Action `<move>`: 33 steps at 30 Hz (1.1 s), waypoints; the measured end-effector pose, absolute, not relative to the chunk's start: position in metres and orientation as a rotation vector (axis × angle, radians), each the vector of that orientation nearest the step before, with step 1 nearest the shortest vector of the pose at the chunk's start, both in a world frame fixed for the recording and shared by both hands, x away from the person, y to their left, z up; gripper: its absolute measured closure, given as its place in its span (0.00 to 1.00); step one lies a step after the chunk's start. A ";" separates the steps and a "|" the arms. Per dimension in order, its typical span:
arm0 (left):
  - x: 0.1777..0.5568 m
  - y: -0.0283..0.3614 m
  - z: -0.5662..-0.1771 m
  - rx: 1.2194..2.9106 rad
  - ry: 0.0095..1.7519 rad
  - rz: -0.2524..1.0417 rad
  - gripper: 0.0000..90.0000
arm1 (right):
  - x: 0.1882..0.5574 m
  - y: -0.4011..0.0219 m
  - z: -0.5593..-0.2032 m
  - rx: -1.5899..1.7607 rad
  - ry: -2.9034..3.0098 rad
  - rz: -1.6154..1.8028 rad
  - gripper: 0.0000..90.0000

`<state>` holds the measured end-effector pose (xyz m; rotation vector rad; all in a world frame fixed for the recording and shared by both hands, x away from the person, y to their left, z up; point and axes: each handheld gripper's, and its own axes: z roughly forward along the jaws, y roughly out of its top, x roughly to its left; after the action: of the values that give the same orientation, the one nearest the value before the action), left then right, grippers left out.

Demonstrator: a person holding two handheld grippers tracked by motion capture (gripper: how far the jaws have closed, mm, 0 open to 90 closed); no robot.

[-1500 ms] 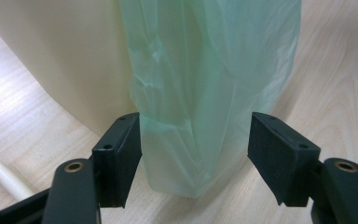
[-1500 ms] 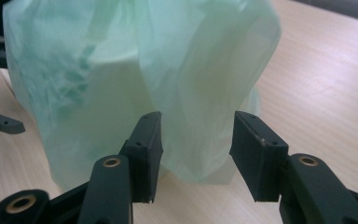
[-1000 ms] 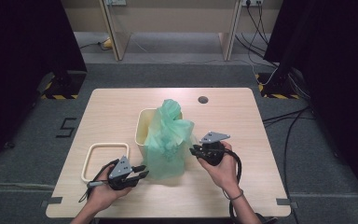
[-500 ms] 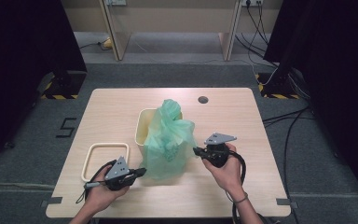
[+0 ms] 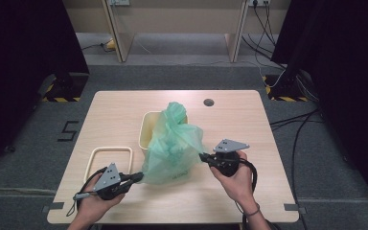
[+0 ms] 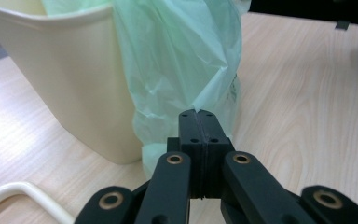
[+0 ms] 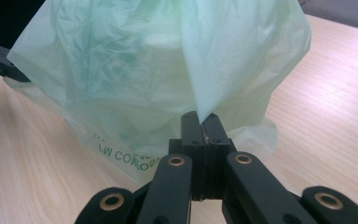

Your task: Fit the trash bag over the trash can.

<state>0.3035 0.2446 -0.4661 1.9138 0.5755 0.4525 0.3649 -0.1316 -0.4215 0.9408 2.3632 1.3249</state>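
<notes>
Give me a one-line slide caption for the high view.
Both grippers, left and right, pinch the green bag draped over the cream bin on the table.

Cream rectangular frame (image 5: pixel 111 149) flat on wooden table (image 5: pixel 249 120), dark grommet (image 5: pixel 209 102) near its far edge

Green bag (image 5: pixel 172 148) hides bin's (image 5: pixel 149 132) right side; bag print (image 7: pixel 128 156) partly legible.

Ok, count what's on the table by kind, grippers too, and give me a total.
Bins: 1, cream
Bags: 1, green
Frames: 1, cream, lying flat beside the bin
Grippers: 2, left and right, each shut on the bag
Total: 5
</notes>
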 end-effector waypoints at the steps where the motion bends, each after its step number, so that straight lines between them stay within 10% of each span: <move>1: 0.303 0.246 -0.465 1.903 0.574 0.455 0.99 | 0.364 -0.132 -0.420 0.939 2.358 1.329 1.00; 33: 0.277 0.273 -0.387 1.592 0.474 0.587 1.00 | 0.323 -0.123 -0.353 0.719 2.211 1.473 1.00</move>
<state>0.2769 0.2733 -0.3866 1.5917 0.4743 0.5875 0.3226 -0.1232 -0.3531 0.7190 2.2111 1.4733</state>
